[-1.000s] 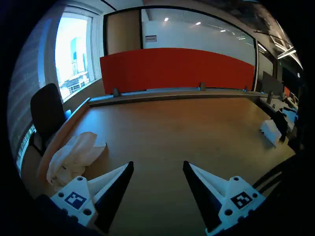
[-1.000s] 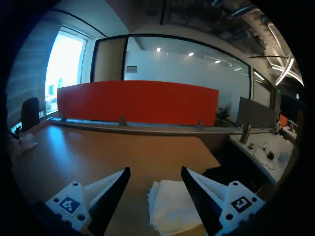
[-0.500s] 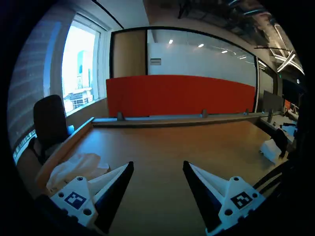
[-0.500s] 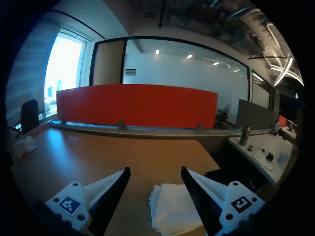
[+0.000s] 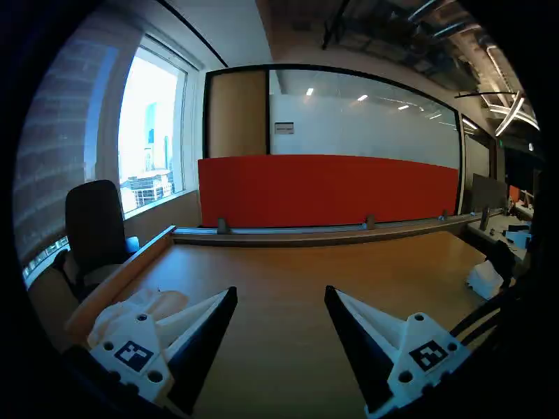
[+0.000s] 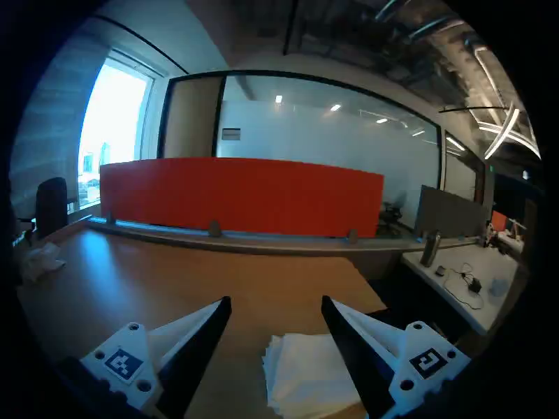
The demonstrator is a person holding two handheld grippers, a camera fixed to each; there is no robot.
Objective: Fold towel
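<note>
In the left gripper view a crumpled white towel lies on the wooden table by its left edge, partly behind the left finger. My left gripper is open with nothing between its fingers. A folded white stack sits far off at the right edge. In the right gripper view that stack of folded white towels lies just below and between the fingers of my open right gripper. The crumpled towel is small at the far left.
An orange divider panel runs along the table's far side. A black office chair stands at the left by the window. To the right is another desk with cables and small items.
Both views have tilted upward. In the left gripper view the crumpled towel dropped lower and slid partly behind the left finger. In the right gripper view the folded stack sits slightly lower.
</note>
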